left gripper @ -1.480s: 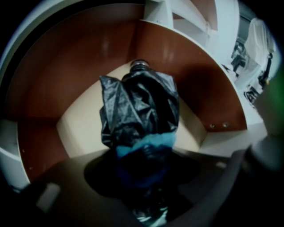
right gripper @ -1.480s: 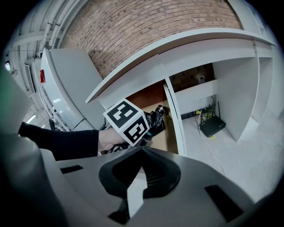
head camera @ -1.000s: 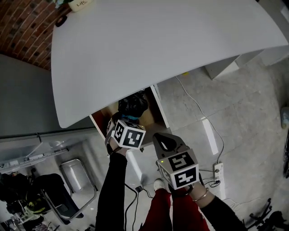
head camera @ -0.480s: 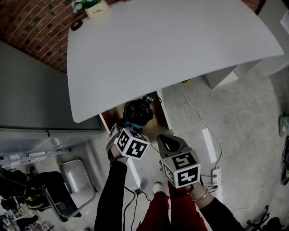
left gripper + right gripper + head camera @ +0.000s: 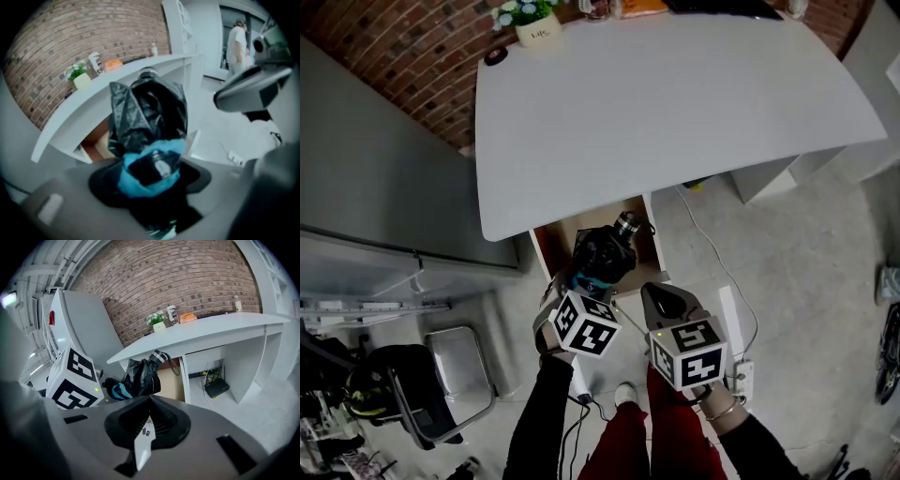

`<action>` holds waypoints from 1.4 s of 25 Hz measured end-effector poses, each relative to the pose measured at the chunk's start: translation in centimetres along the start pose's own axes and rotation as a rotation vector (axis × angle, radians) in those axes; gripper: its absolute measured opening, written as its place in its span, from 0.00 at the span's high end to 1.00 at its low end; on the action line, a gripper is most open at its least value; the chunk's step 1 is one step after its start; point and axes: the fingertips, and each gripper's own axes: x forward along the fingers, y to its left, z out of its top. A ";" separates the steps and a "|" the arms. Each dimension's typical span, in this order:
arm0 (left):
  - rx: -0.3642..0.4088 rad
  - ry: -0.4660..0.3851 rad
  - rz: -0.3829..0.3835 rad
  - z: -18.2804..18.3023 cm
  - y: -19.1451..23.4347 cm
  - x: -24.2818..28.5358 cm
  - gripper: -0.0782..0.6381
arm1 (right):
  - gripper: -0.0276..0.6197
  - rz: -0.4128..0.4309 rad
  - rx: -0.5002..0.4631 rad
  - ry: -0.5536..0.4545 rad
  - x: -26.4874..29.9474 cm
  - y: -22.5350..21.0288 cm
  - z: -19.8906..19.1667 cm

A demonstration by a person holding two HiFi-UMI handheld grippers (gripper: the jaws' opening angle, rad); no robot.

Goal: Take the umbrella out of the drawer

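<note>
Left gripper (image 5: 581, 281) of mine is clamped on the near end of the black folded umbrella (image 5: 605, 251). Its long axis runs straight away from my jaws, and its far, silver-ringed end points up toward the edge of the white desk (image 5: 675, 122). It hangs over the open drawer (image 5: 549, 246) and, I judge, is already free of it. My right gripper (image 5: 661, 302) waits just beside, jaws together and empty, so pulling back belongs to the left one.

Red brick wall (image 5: 394, 56) behind white desk (image 5: 675, 103); grey cabinet (image 5: 384, 197) left; pale tiled floor (image 5: 806, 272); potted plant (image 5: 528, 19) on desk corner.
</note>
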 end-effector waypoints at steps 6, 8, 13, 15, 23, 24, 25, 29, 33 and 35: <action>-0.059 -0.048 0.012 -0.7 -0.2 -4.1 0.50 | 0.95 -0.001 -0.023 -0.006 -1.9 1.6 0.3; -0.087 -0.068 0.018 -0.9 -0.1 -5.7 0.50 | 0.95 0.000 -0.032 -0.010 -2.7 2.3 0.6; -0.175 -0.121 0.031 -1.3 0.3 -9.3 0.50 | 0.95 0.009 -0.061 -0.028 -4.3 4.4 1.6; -0.194 -0.133 0.035 -1.6 0.2 -10.6 0.50 | 0.95 0.012 -0.071 -0.032 -4.8 5.2 1.8; -0.290 -0.193 0.057 -2.2 1.0 -15.4 0.50 | 0.95 0.052 -0.107 -0.049 -6.8 8.8 3.0; -0.308 -0.206 0.055 -2.2 0.9 -16.0 0.50 | 0.95 0.054 -0.108 -0.049 -7.2 9.0 3.1; -0.324 -0.220 0.054 -2.2 1.0 -16.7 0.50 | 0.95 0.055 -0.109 -0.050 -7.4 9.4 3.1; -0.387 -0.270 0.062 -2.3 1.8 -19.3 0.50 | 0.95 0.069 -0.133 -0.059 -8.3 11.0 3.7; -0.454 -0.330 0.079 -2.6 2.6 -21.8 0.50 | 0.95 0.080 -0.169 -0.073 -9.3 12.4 4.3; -0.488 -0.358 0.087 -3.0 2.9 -23.1 0.50 | 0.95 0.085 -0.177 -0.080 -9.8 13.2 4.4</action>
